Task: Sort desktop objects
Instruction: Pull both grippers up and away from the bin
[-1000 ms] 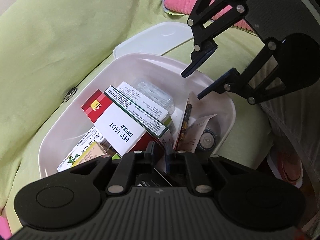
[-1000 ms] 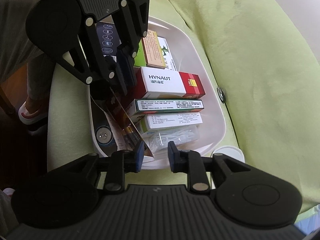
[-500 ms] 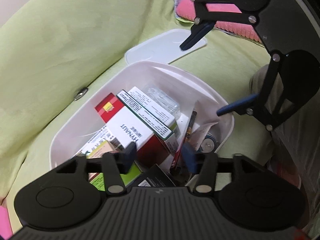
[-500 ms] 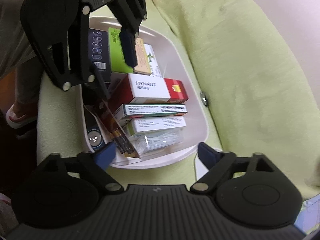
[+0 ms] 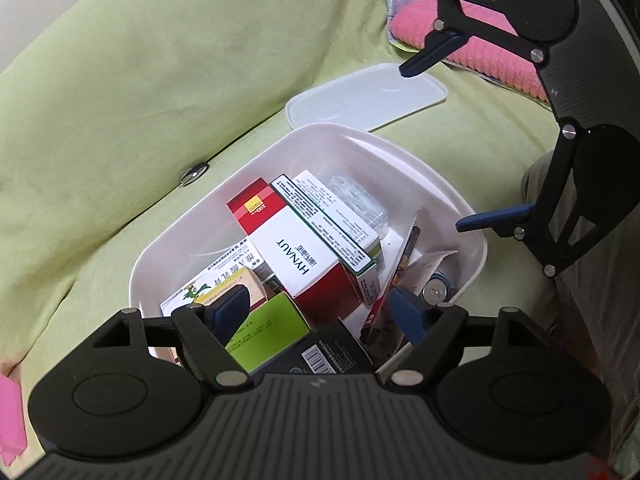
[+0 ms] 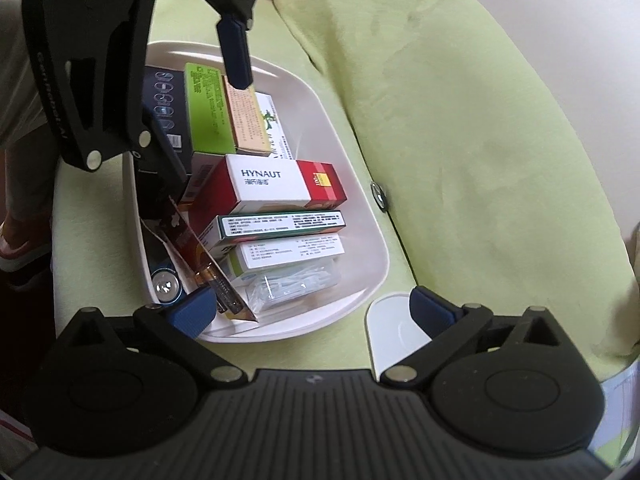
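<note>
A pale green cushioned sofa (image 5: 132, 80) fills most of both views, its seat carrying a white plastic tub (image 5: 404, 160) packed with small boxes. Just beyond the tub's far end, a flat white lid (image 5: 368, 96) lies on the seat, and a pink knitted cushion (image 5: 492, 60) sits past the lid. The left tool (image 5: 320, 310) hangs over the near end of the tub with its blue-padded fingers spread wide and nothing between them. The right tool (image 6: 310, 308) faces it from the opposite end, also spread wide and empty, one finger over the tub's rim and the other over the lid. Inside the tub, a red and white box marked HYNAUT (image 5: 296, 252) lies on top near the middle. Against it leans a green-edged white box (image 5: 328, 224) covered in small print. Toward the left tool lie a black box with a barcode (image 5: 328, 356), a lime green box (image 5: 268, 328) and a white and yellow box with a green figure (image 5: 216, 280). A clear packet (image 5: 356, 200) rests at the far end. A round battery end (image 5: 436, 290) shows in one corner.
</note>
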`<state>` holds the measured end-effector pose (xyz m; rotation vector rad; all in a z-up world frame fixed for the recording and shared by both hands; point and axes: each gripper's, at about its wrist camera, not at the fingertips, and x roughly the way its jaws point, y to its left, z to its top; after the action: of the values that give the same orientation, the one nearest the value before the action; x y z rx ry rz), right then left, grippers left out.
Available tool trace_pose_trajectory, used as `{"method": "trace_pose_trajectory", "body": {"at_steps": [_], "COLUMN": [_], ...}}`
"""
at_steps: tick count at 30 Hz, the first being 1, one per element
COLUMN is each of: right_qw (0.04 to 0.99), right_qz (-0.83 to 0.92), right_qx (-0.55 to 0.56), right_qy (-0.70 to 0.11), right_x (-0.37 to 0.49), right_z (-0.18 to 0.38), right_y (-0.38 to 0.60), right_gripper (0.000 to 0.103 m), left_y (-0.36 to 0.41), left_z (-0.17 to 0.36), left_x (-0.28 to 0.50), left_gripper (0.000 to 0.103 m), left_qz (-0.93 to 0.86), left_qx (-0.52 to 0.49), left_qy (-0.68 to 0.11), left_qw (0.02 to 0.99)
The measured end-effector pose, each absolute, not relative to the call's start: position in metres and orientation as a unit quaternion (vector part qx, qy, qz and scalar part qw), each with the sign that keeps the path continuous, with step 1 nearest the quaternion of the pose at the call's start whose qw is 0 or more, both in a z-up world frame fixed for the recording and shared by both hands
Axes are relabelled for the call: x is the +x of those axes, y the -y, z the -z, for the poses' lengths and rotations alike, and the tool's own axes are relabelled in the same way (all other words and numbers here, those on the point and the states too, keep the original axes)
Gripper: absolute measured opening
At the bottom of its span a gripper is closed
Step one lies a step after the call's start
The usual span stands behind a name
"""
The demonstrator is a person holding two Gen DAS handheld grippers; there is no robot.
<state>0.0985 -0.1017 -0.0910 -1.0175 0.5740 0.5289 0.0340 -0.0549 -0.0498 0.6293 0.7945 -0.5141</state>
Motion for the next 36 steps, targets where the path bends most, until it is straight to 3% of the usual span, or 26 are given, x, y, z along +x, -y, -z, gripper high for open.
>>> {"method": "trace_pose_trajectory", "body": {"at_steps": [6, 9, 21, 23, 36], "right_qw": [0.820, 0.827, 0.857, 0.860, 0.867], "right_qz": [-0.238, -0.233, -0.221, -0.220, -0.211], "right_qx": [-0.443, -0.428, -0.352, -0.341, -0.270], "right_qy": [-0.273, -0.279, -0.305, -0.310, -0.363], "right_x": [0.098, 0.098, 0.096, 0.097, 0.105], "right_z": [0.084, 0.081, 0.068, 0.067, 0.063], "right_y": [0.104, 0.104, 0.100, 0.100, 0.098], "right_gripper": [0.101, 0.101, 0.101, 0.101, 0.101], "left_y": [0.051, 0.048, 0.037, 0.035, 0.022], "left_z": [0.041, 0.037, 0.019, 0.016, 0.004], "left_x": [0.028, 0.023, 0.003, -0.001, 0.000], "left_gripper": [0.082, 0.090, 0.092, 0.101, 0.102], "left_qz": [0.238, 0.231, 0.198, 0.188, 0.163], "left_qx": [0.281, 0.273, 0.232, 0.229, 0.173], "left_qy": [-0.377, -0.377, -0.379, -0.376, -0.392], "left_qw": [0.850, 0.854, 0.874, 0.878, 0.888]}}
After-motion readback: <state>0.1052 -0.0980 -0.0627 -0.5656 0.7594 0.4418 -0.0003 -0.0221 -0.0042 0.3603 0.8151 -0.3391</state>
